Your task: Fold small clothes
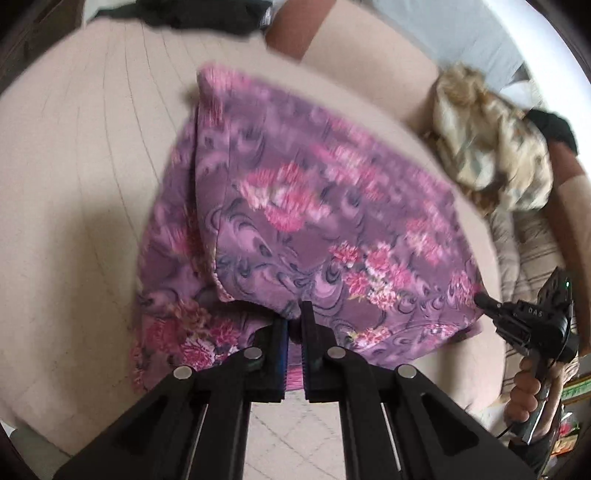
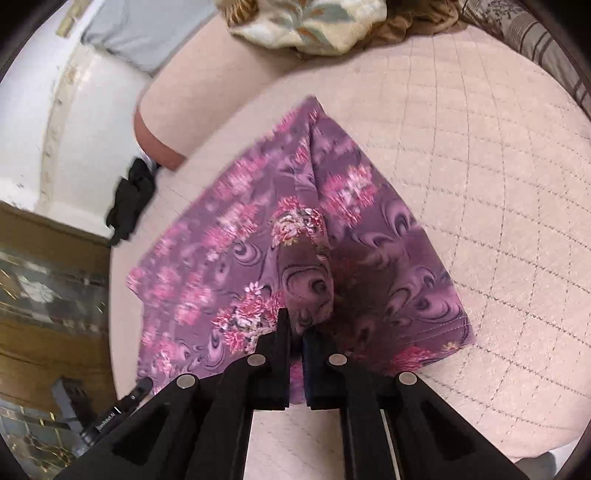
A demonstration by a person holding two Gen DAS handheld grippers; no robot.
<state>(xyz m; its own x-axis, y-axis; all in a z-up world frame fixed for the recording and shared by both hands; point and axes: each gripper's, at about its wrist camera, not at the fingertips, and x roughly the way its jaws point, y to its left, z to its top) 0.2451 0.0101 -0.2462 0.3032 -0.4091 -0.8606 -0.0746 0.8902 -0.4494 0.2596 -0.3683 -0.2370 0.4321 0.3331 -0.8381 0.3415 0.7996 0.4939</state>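
A purple garment with pink flowers [image 1: 295, 206] lies partly lifted over a beige quilted cushion [image 1: 81, 177]. My left gripper [image 1: 294, 325] is shut on its near edge, with cloth pinched between the pads. The right gripper [image 1: 484, 299] shows at the right of the left wrist view, its tip at the cloth's right corner. In the right wrist view the same garment [image 2: 258, 258] rises in a ridge to my right gripper [image 2: 295, 332], which is shut on a fold of it. The left gripper's tip [image 2: 142, 387] shows at the lower left.
A crumpled cream and gold floral cloth [image 1: 491, 147] lies at the back right, also in the right wrist view [image 2: 306, 26]. A black cloth [image 2: 129, 203] lies at the cushion's edge. A striped fabric [image 1: 532, 243] is at the right. White wall [image 2: 44, 129] and wooden furniture [image 2: 48, 325] stand left.
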